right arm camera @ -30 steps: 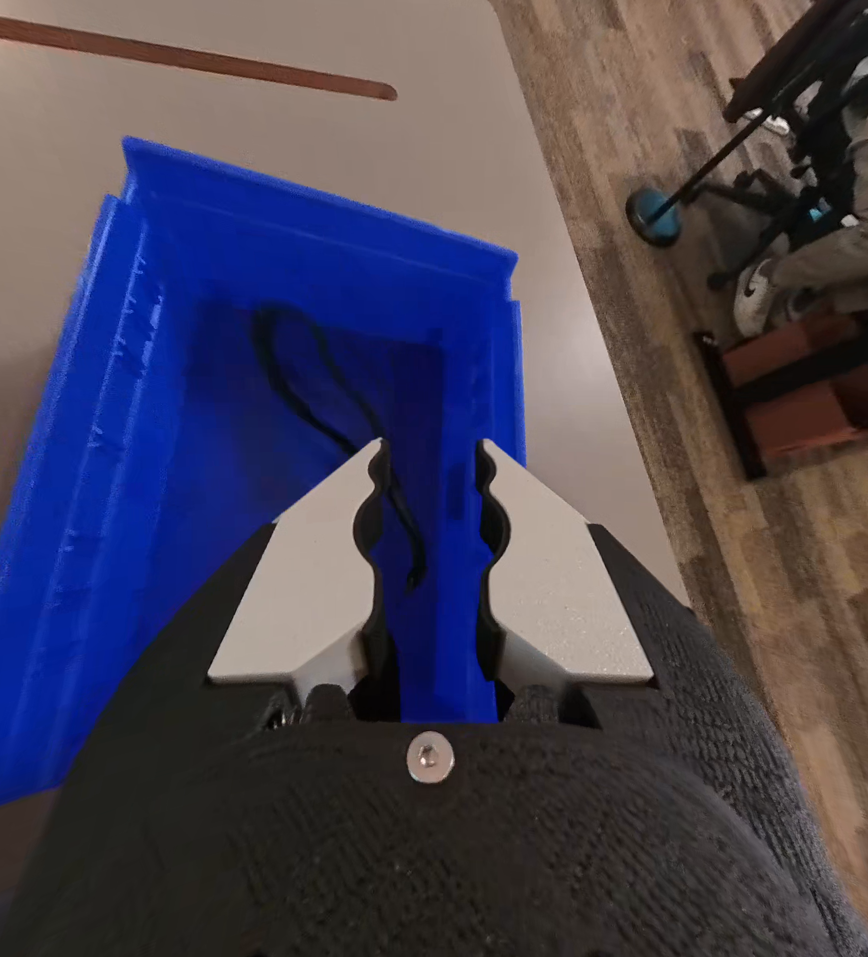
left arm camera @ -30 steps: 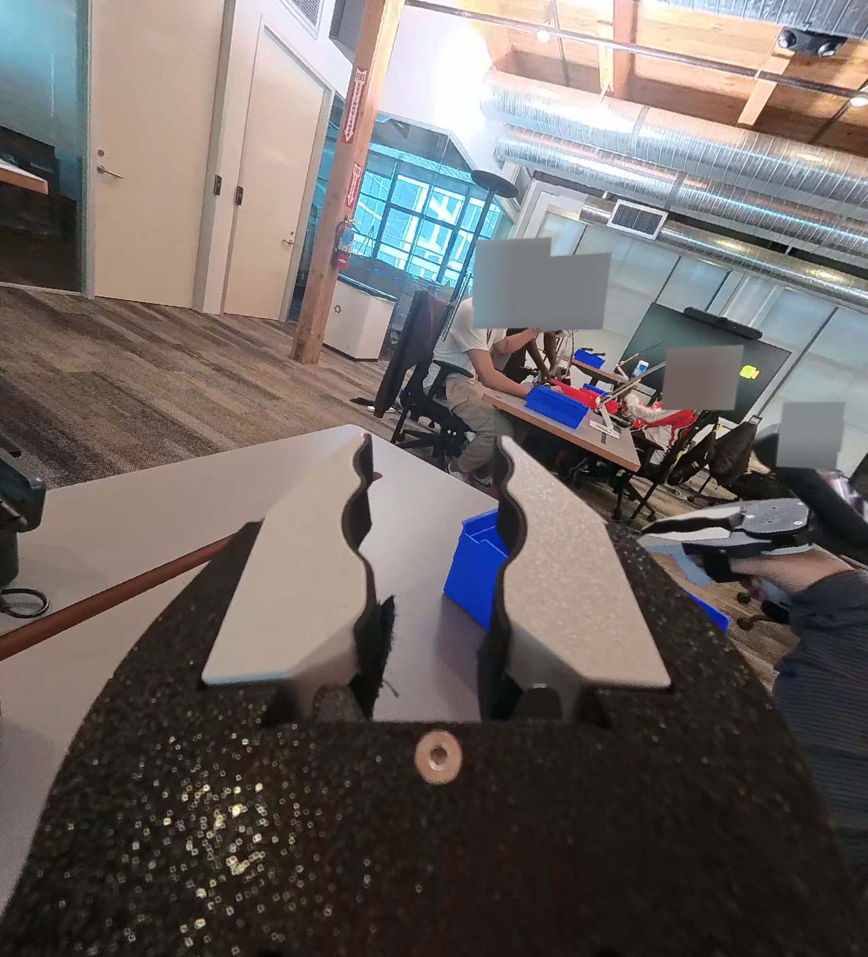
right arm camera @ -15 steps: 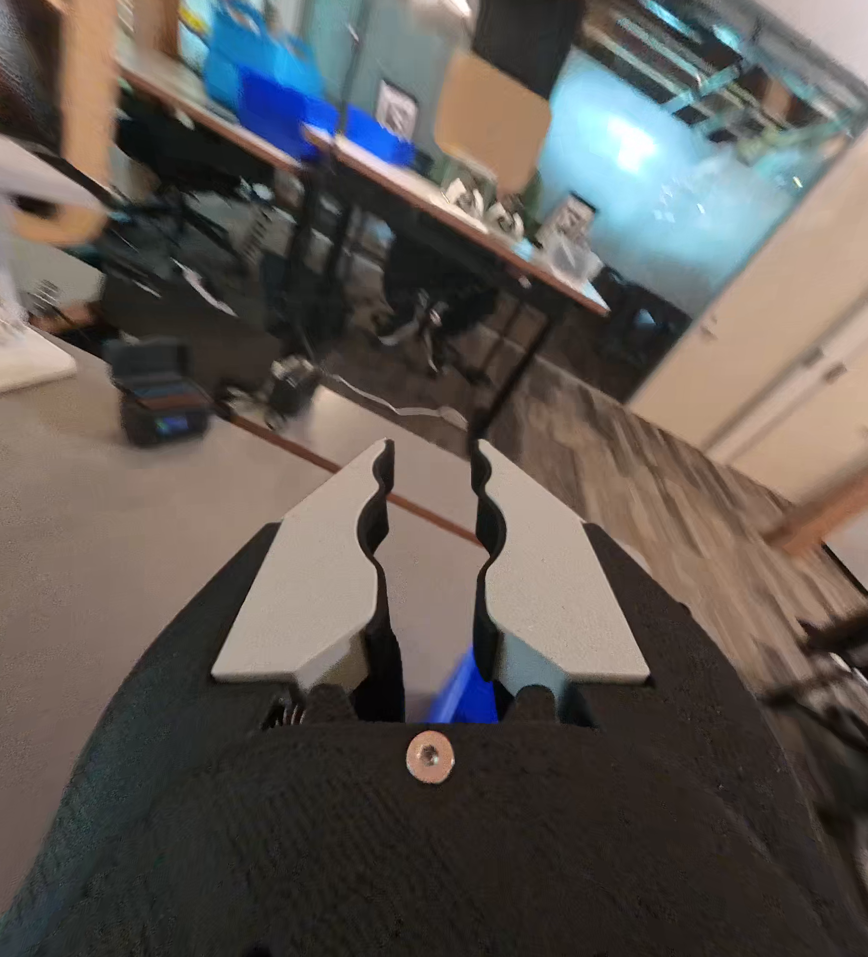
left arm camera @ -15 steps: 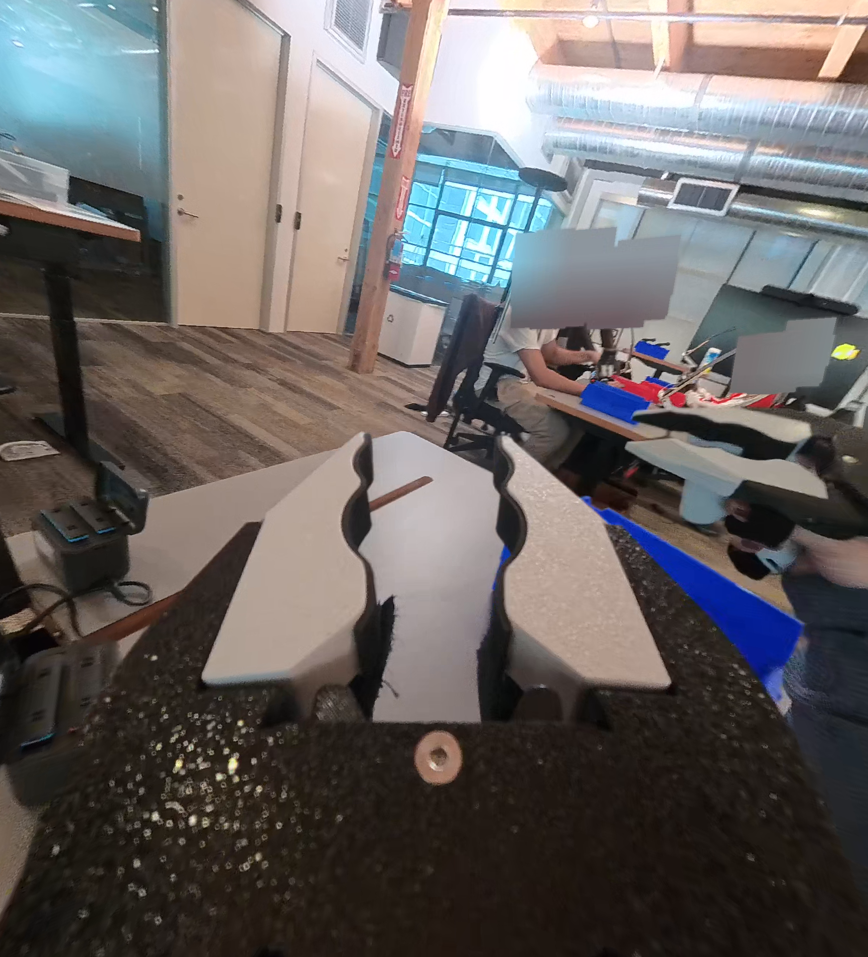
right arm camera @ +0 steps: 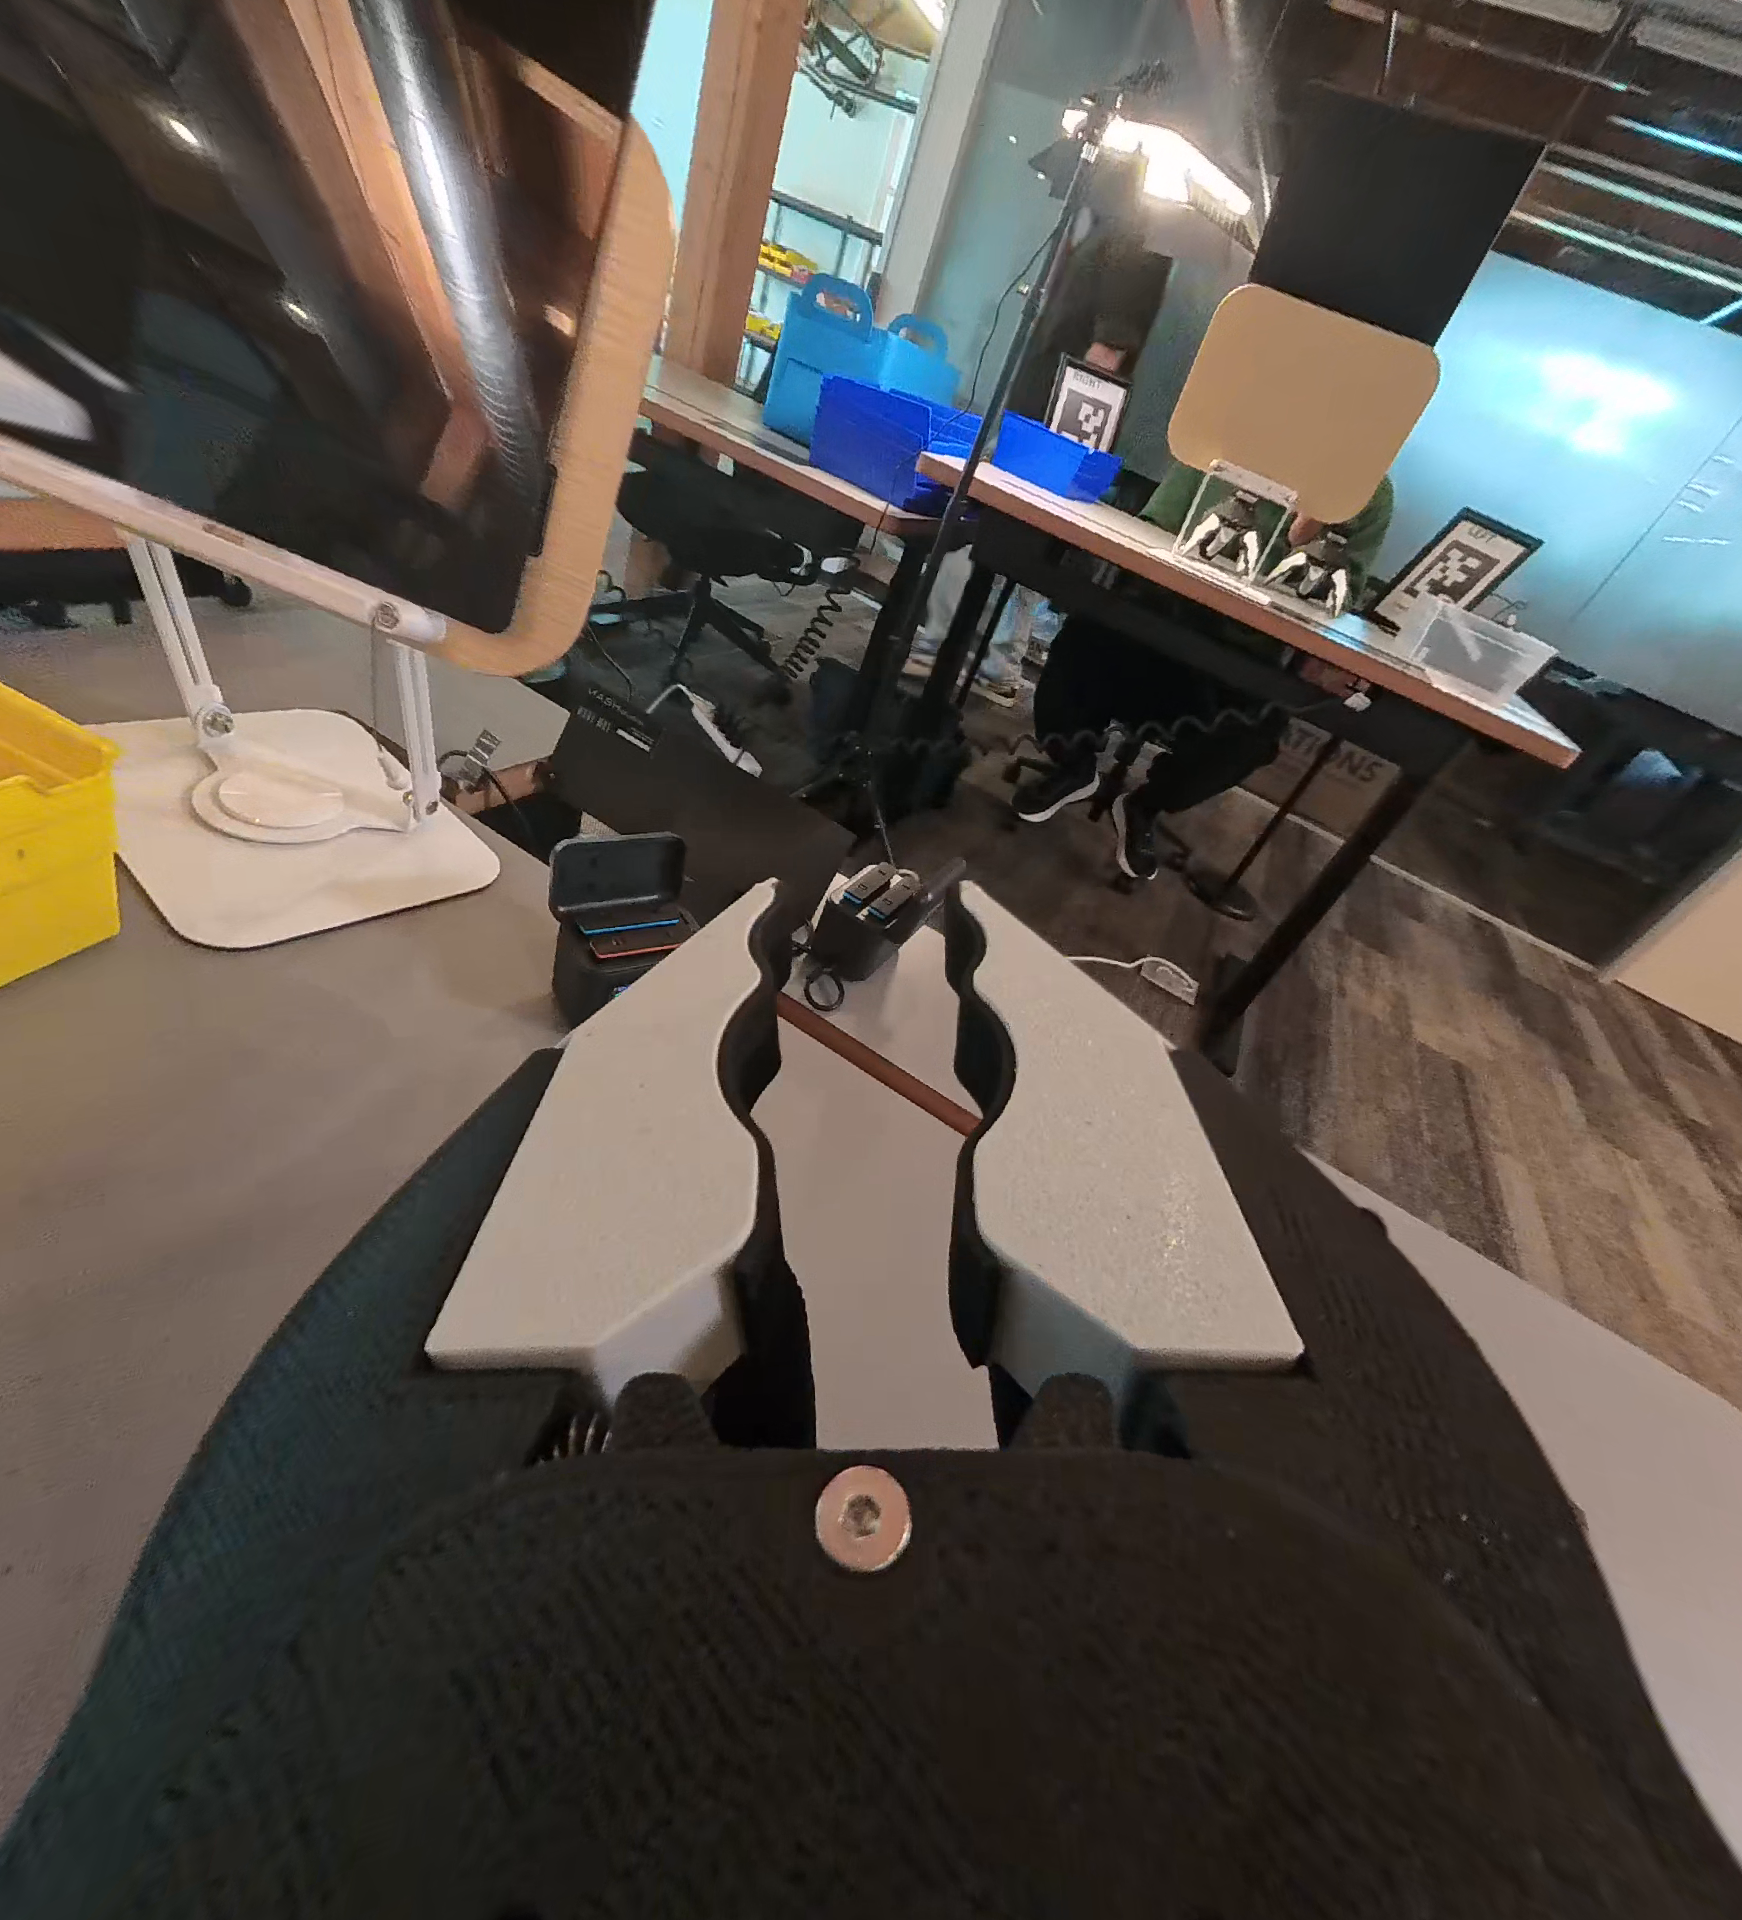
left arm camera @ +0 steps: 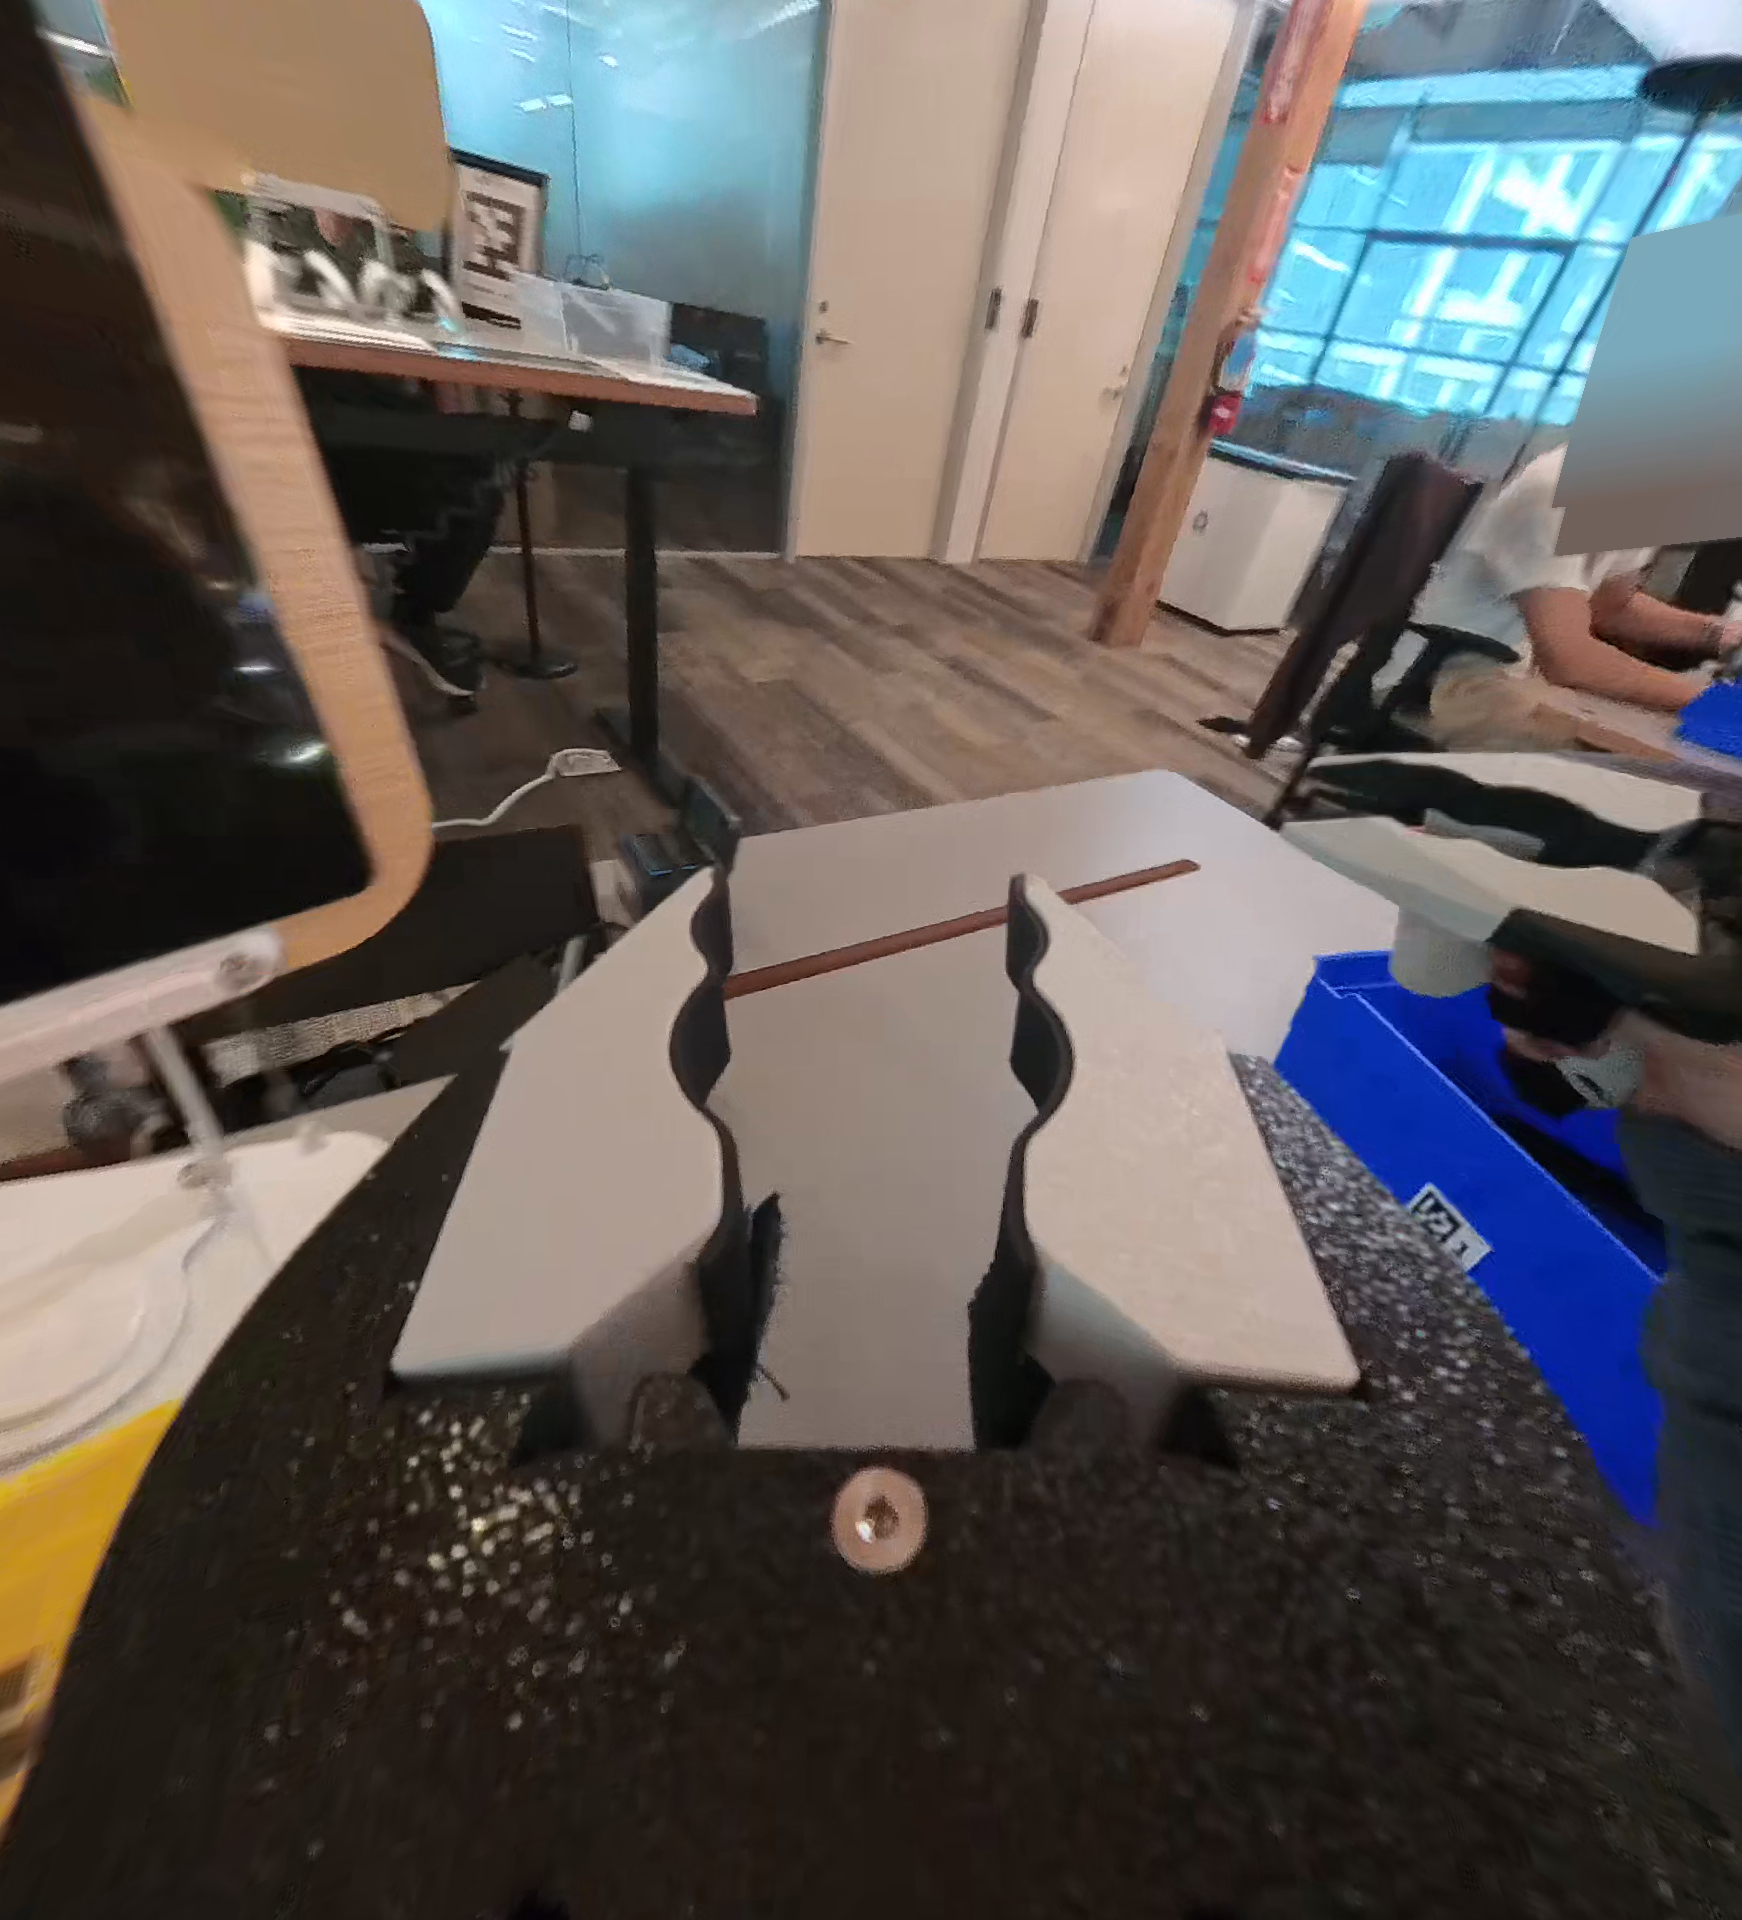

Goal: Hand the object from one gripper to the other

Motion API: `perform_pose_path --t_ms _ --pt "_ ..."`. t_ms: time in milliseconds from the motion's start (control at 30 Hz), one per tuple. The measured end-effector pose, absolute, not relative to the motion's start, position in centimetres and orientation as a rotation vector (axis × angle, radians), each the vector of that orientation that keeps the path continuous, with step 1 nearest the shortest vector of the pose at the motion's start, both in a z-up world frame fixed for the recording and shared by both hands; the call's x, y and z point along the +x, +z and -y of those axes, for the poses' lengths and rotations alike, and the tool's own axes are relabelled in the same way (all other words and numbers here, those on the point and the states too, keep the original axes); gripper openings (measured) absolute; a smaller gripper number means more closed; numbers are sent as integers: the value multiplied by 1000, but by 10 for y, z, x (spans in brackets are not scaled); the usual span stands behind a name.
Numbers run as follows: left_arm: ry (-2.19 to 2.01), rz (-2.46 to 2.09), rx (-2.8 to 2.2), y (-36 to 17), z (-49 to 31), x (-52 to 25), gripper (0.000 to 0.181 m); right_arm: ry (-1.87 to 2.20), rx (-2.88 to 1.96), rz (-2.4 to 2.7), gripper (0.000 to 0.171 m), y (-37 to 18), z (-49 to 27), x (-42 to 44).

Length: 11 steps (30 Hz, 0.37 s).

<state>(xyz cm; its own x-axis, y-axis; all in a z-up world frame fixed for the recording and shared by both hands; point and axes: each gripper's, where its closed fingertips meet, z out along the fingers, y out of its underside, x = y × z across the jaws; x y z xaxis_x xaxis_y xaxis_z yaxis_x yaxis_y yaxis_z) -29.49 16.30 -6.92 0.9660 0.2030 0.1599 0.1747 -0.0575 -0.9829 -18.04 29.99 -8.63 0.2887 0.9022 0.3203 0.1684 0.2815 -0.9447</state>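
Observation:
My left gripper is open and empty, held over the grey table. My right gripper is also open and empty, pointing across the table toward its far edge. In the left wrist view the right gripper shows at the right, held by a hand above the blue bin. No object shows between either pair of fingers. What lies inside the bin is hidden from both views.
A tablet on a white stand stands at the left, next to a yellow bin. Two black charger cases sit near the far table edge. A brown seam crosses the table. People sit at desks beyond.
The right gripper has lifted out of the blue bin, where a black cord lay, and swung up to face across the table, empty. The left gripper has turned left. Both stay open.

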Motion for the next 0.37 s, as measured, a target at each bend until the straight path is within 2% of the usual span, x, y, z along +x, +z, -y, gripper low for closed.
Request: perform_pose_path --t_ms 100,233,367 --pt "227 422 -1725 -83 -112 -314 49 725 -1204 1183 27 -87 -303 -178" --pt "537 650 -1990 -138 -37 -358 50 778 -1208 1161 27 -84 -306 -173" --pt "536 772 -2251 -200 1 -398 50 828 -1196 1156 27 -80 -304 -169"
